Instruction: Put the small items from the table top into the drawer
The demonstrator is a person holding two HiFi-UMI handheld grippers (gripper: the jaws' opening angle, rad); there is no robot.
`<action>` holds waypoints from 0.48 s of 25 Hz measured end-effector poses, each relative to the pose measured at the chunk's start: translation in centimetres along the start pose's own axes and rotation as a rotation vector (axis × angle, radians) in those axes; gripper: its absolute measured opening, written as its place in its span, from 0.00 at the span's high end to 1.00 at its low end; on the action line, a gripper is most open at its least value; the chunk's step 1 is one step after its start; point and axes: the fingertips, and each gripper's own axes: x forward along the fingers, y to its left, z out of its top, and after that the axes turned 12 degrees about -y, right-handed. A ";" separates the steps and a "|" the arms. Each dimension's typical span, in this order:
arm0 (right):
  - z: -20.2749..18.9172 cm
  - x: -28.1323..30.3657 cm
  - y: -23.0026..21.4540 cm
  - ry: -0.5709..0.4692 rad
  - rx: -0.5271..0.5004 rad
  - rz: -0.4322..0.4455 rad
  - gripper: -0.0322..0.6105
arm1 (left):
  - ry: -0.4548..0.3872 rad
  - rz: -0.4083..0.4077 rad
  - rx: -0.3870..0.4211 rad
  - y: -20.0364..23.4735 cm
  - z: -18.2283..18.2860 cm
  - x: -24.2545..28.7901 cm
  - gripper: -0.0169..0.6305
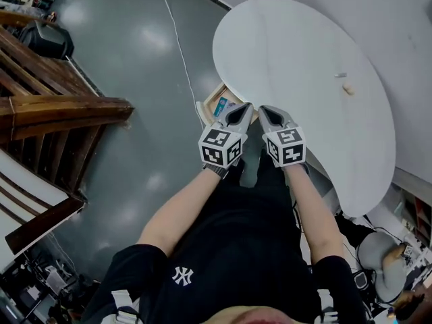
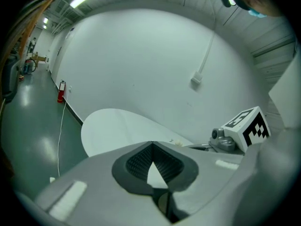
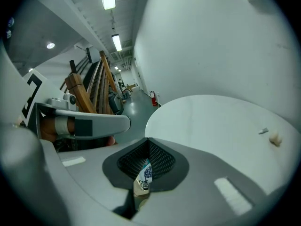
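My two grippers hover side by side over the near edge of the white oval table [image 1: 304, 52]. The jaws of the left gripper [image 1: 244, 108] meet at their tips with nothing between them. The right gripper [image 1: 267, 109] is shut too. Just beyond both lies the open wooden drawer [image 1: 214, 94] with a blue packet [image 1: 221, 106] in it; through the gap behind the right jaws a blue and white packet [image 3: 144, 177] shows below. A small beige item [image 1: 347, 88] and a tiny grey piece [image 1: 341, 75] rest on the table's far right, apart from both grippers.
A wooden staircase [image 1: 54, 106] stands at the left over the grey floor. A white cable [image 1: 179, 39] runs along the floor beside the table. A red fire extinguisher [image 2: 60, 91] stands at the wall. Clutter and a grey seat [image 1: 381, 252] lie at the lower right.
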 end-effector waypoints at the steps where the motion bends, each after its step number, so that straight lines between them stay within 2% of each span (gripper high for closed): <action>1: 0.5 -0.3 -0.1 -0.010 -0.001 -0.008 0.91 | -0.007 -0.007 -0.001 -0.3 0.5 0.2 0.97; 12: 4.9 -3.8 -3.0 -0.103 0.005 -0.098 0.91 | -0.036 -0.106 0.023 -5.3 3.7 3.1 0.97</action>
